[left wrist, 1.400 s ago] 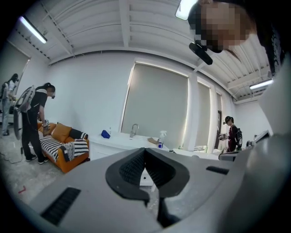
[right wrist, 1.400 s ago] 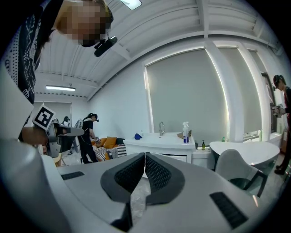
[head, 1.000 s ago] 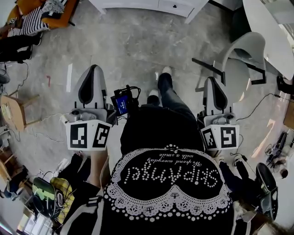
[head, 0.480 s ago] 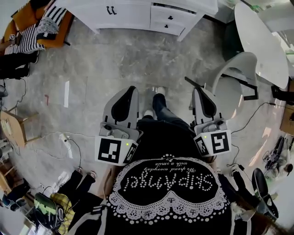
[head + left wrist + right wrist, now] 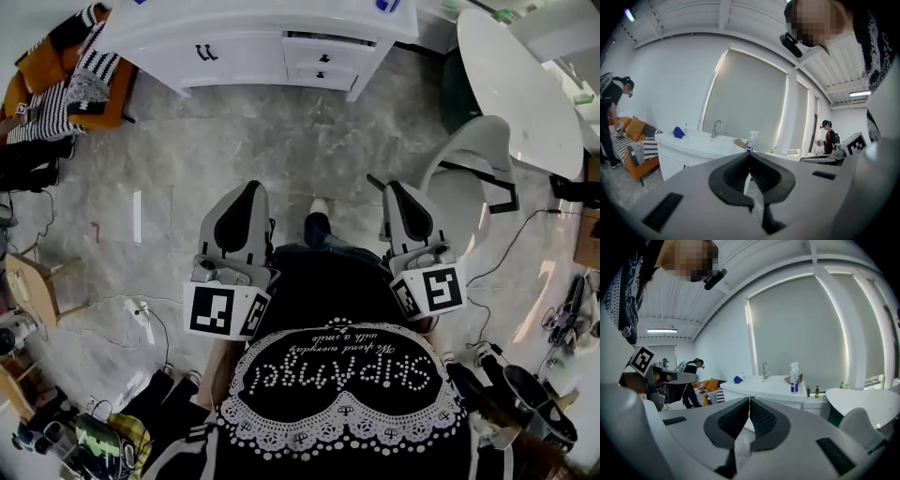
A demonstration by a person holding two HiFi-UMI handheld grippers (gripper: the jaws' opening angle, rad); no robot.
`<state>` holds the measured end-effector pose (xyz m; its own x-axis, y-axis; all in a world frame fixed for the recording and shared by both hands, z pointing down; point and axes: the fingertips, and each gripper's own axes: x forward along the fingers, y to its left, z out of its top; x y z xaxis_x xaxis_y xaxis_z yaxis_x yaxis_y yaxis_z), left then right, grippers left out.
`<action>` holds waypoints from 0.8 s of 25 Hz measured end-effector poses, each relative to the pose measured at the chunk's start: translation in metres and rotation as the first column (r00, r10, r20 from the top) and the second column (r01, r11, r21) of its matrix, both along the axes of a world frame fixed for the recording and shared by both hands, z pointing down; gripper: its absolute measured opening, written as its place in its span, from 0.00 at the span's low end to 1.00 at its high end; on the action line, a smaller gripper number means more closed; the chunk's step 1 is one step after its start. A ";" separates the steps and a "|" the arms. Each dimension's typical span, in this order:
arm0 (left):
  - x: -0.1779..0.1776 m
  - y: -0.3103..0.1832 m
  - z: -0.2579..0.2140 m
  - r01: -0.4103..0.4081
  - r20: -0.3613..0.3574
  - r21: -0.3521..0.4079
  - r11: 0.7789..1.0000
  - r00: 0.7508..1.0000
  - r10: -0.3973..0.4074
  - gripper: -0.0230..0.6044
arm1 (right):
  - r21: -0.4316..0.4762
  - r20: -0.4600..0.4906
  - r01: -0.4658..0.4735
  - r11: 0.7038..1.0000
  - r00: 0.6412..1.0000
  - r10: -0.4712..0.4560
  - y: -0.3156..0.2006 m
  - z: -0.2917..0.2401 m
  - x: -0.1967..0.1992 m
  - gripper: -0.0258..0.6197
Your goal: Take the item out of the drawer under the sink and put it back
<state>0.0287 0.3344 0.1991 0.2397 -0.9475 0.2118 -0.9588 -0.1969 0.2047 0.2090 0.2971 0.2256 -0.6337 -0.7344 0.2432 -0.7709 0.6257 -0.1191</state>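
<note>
The white sink cabinet (image 5: 253,37) stands across the grey floor ahead, its small drawers (image 5: 322,59) closed. No item from the drawer shows. In the head view my left gripper (image 5: 246,189) and right gripper (image 5: 391,189) are held side by side at waist height, pointing toward the cabinet and well short of it. Both are shut with nothing between the jaws. The left gripper view shows its jaws (image 5: 749,158) closed, with the counter (image 5: 701,143), tap (image 5: 716,127) and spray bottle (image 5: 751,140) beyond. The right gripper (image 5: 749,403) faces the same counter (image 5: 764,387) and bottle (image 5: 793,377).
A round white table (image 5: 516,84) and a white chair (image 5: 473,159) stand to the right of the cabinet. An orange sofa with striped cloth (image 5: 70,80) is at the left, a wooden stool (image 5: 23,281) nearer. Cables run over the floor. Other people stand in the room.
The cabinet has come further into view as I moved toward it. Both grippers have drawn closer together in front of me. Their jaws stay shut.
</note>
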 end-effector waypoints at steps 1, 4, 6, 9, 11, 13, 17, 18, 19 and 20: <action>0.002 -0.004 0.000 0.003 -0.001 0.006 1.000 1.000 -0.003 0.04 | 0.005 0.000 0.003 1.000 1.000 -0.003 -0.004 0.001 0.003 0.07; 0.006 -0.013 -0.005 0.016 0.004 0.029 0.999 1.000 -0.016 0.04 | 0.021 0.009 0.006 1.000 1.000 -0.006 -0.015 0.000 0.010 0.07; 0.008 -0.017 -0.009 0.026 0.010 0.044 0.999 1.000 -0.026 0.04 | 0.030 0.021 0.002 1.000 1.000 -0.003 -0.020 -0.003 0.015 0.07; 0.009 -0.020 -0.012 0.039 0.016 0.053 0.998 0.999 -0.040 0.04 | 0.040 0.033 0.000 0.999 0.999 -0.001 -0.026 -0.004 0.021 0.07; 0.008 -0.022 -0.013 0.050 0.017 0.054 0.997 0.999 -0.051 0.04 | 0.045 0.037 0.000 0.999 0.999 -0.001 -0.030 -0.005 0.023 0.07; 0.006 -0.026 -0.015 0.063 0.018 0.057 0.996 0.998 -0.064 0.04 | 0.044 0.044 -0.001 0.999 0.999 -0.001 -0.035 -0.005 0.024 0.07; -0.002 -0.032 -0.022 0.078 0.029 0.067 0.995 0.996 -0.080 0.04 | 0.040 0.052 -0.003 0.999 0.999 0.001 -0.042 -0.007 0.022 0.07; -0.005 -0.035 -0.022 0.081 0.030 0.068 0.994 0.996 -0.083 0.04 | 0.039 0.053 -0.004 0.999 0.999 0.002 -0.044 -0.007 0.020 0.07; -0.008 -0.038 -0.022 0.084 0.030 0.066 0.994 0.996 -0.086 0.04 | 0.035 0.053 -0.006 0.999 0.999 0.004 -0.047 -0.005 0.018 0.07; -0.011 -0.043 -0.020 0.086 0.029 0.063 0.994 0.996 -0.088 0.04 | 0.030 0.052 -0.008 1.000 0.999 0.006 -0.052 -0.002 0.016 0.07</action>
